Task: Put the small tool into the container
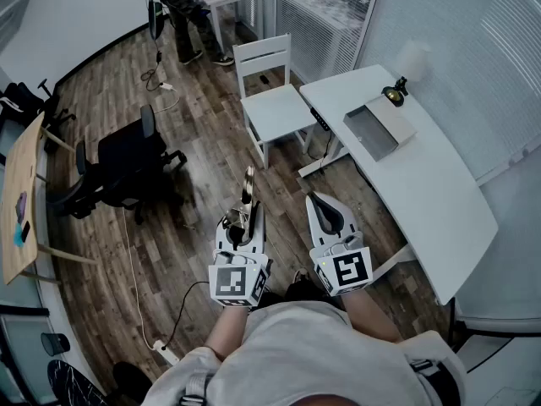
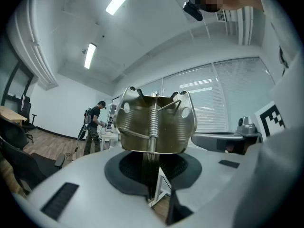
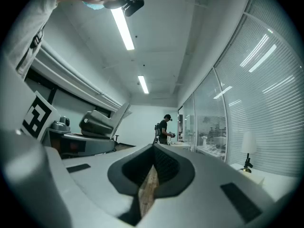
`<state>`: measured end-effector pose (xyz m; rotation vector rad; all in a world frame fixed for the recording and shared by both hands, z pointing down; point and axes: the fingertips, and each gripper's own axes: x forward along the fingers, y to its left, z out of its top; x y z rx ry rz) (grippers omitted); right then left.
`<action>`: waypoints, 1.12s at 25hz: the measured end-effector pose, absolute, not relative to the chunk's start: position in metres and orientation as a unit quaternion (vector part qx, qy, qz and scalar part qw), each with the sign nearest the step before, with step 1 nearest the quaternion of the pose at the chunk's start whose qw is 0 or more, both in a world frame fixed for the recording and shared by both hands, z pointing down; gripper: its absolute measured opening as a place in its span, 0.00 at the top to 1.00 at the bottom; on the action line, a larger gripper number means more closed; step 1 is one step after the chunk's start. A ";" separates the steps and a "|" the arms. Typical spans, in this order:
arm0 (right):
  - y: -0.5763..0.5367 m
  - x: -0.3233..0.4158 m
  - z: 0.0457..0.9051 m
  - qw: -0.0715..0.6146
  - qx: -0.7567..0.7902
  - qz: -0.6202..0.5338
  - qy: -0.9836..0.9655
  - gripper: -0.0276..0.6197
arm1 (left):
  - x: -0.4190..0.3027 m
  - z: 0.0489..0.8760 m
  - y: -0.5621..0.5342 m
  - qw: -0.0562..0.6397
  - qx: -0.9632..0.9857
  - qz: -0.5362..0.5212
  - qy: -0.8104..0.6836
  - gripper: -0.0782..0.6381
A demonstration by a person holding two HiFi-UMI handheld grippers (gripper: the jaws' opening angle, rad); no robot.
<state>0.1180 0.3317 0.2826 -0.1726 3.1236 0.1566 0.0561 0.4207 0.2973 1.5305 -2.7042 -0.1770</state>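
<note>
We are holding both tongs over the wooden floor (image 1: pixel 194 134), well apart from the long white surface (image 1: pixel 439 184) that is running along the window side on our right. A white chair (image 1: pixel 275 100) is standing just beside that surface's near end, and a black office chair (image 1: pixel 127 163) is sitting farther to our left. Another person (image 1: pixel 190 19) is standing at the far end of the room.

The gray container (image 1: pixel 379 129) is lying on the white surface. It is looking like a shallow open box, though from our head view we cannot be sure of its shape.

Our left tongs (image 2: pixel 153 167) are pinching the small tool (image 2: pixel 154 125), a brass-coloured metal piece with a coil spring down its middle. The tool is sticking up out of the pads and is being carried in the air above the floor (image 1: pixel 248 189), still far from the container.

Our right tongs (image 3: pixel 153 167) are pressed almost together, with only a thin slit of floor showing between the pads, and they are carrying nothing.
</note>
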 end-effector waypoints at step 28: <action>0.379 0.093 0.310 -0.010 -0.060 0.050 0.997 0.92 | 0.036 0.324 0.460 0.041 0.516 -0.070 -0.853 0.78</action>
